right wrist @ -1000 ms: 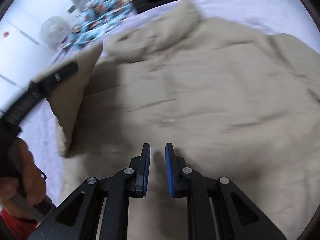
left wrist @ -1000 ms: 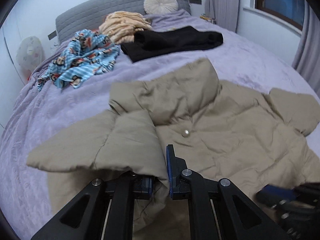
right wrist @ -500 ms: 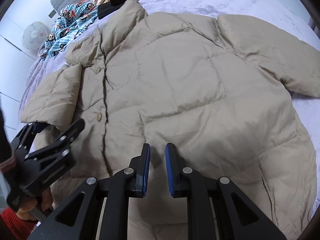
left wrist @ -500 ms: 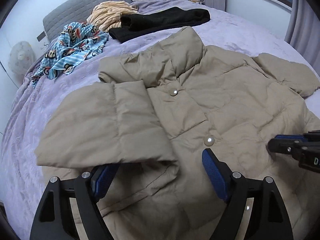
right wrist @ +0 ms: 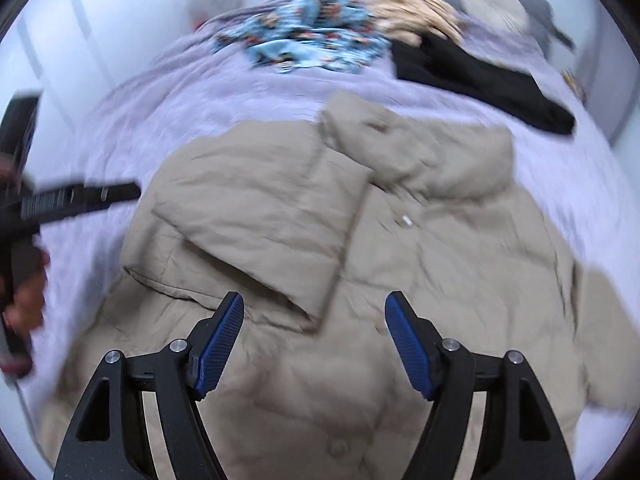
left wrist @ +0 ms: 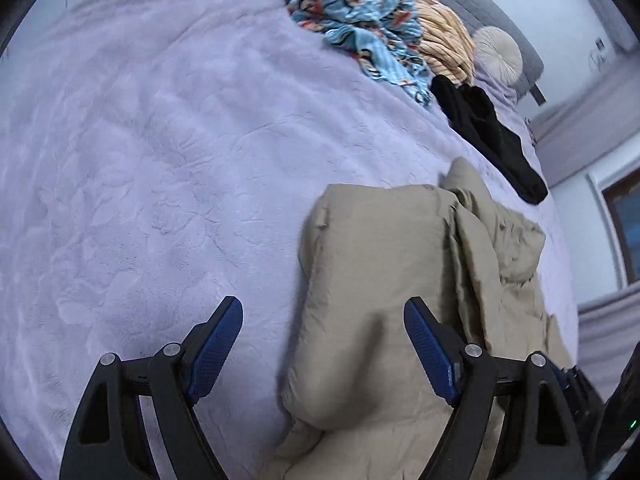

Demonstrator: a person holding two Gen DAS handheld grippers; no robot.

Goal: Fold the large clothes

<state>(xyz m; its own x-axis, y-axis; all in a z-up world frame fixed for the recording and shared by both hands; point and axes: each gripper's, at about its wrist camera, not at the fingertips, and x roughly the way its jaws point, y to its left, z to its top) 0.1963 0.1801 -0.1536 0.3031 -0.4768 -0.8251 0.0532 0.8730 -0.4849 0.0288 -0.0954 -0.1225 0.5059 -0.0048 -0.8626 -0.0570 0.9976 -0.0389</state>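
Note:
A large beige puffer jacket (right wrist: 400, 248) lies front up on the purple bed (right wrist: 168, 92). Its left sleeve (right wrist: 256, 224) is folded across the chest. In the left wrist view the jacket (left wrist: 384, 264) fills the lower right. My left gripper (left wrist: 323, 350) is open and empty, above the jacket's left edge and the bedspread. It also shows at the left of the right wrist view (right wrist: 76, 196), held by a hand. My right gripper (right wrist: 314, 344) is open and empty, hovering over the jacket's lower front below the folded sleeve.
At the head of the bed lie a blue patterned garment (right wrist: 308, 32), an orange striped one (right wrist: 412, 8), a black garment (right wrist: 480, 76) and a round cushion (right wrist: 496, 8). A wide stretch of purple bedspread (left wrist: 140, 168) lies left of the jacket. A window (left wrist: 624, 220) is at right.
My left gripper let go of the sleeve, which now lies folded on the chest, then swung left and away. My right gripper opened from shut and moved over the jacket's lower front.

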